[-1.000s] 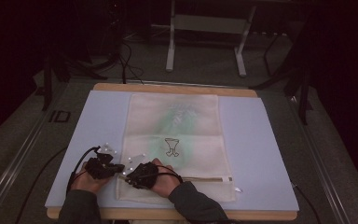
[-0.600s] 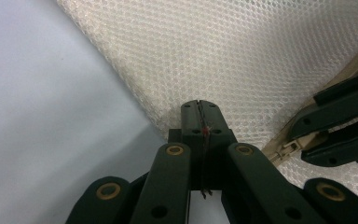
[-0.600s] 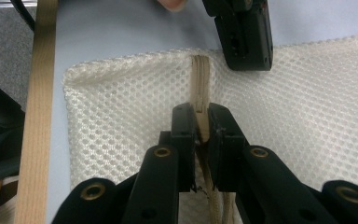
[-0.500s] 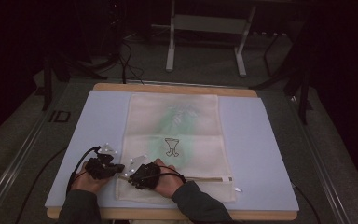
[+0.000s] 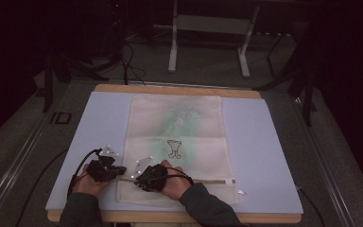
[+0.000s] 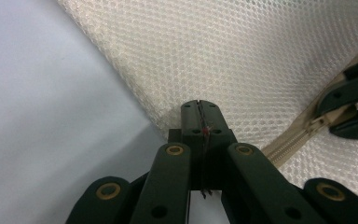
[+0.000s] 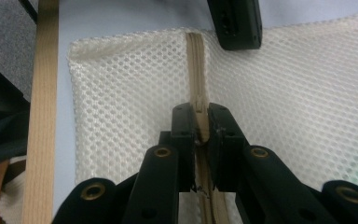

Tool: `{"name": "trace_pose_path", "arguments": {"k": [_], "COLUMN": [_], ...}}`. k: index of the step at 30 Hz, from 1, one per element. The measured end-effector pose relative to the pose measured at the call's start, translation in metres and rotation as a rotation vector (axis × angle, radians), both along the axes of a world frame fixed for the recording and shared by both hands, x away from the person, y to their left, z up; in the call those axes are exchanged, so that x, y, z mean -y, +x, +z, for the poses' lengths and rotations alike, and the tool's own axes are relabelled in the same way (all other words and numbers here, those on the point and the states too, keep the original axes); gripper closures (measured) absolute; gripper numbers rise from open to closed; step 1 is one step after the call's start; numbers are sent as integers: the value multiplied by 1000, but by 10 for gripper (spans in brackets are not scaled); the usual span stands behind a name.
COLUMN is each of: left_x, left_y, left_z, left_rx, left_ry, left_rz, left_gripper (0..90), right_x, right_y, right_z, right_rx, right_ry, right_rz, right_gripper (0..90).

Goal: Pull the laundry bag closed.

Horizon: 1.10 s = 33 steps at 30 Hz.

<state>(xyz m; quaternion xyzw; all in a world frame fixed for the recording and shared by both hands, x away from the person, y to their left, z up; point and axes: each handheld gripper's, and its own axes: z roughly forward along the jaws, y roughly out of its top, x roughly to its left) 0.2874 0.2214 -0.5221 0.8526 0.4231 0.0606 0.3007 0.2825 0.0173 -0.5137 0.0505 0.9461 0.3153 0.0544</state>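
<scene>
From the high view, the mesh bag [image 5: 177, 142] lies flat on the desk [image 5: 264, 142], both claws at its near-left corner – nothing has shifted over the last second, so the pull looks not yet begun. Left gripper view: left claw [image 6: 200, 112] pressed together on the bag's edge. Right gripper view: right claw [image 7: 199, 122] pinches the zipper [image 7: 195, 65] – probably its slider
</scene>
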Motion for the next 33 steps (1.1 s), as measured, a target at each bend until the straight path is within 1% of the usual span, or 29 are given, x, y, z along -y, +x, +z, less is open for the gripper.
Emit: {"name": "trace_pose_path", "arguments": {"k": [1, 4, 14, 22, 26, 33], "left_x": [0, 0, 0, -1, -1, -1], "left_y": [0, 0, 0, 0, 0, 0], "left_z": [0, 0, 0, 0, 0, 0], "left_rx": [1, 2, 1, 1, 2, 1], "left_ry": [-1, -3, -3, -5, -4, -3], "left_rz": [0, -1, -2, -1, -1, -1], "left_gripper": [899, 899, 899, 899, 899, 899], "right_x": [1, 5, 11, 17, 20, 23], "right_y": [0, 1, 1, 2, 2, 1], "right_z": [1, 3, 7, 7, 7, 6], "right_rx": [2, -13, -7, -11, -6, -6], "right_ry": [0, 13, -4, -6, -7, -17], "right_rz": [-1, -5, -2, -5, -6, -3], "right_gripper": [822, 822, 822, 822, 822, 822]}}
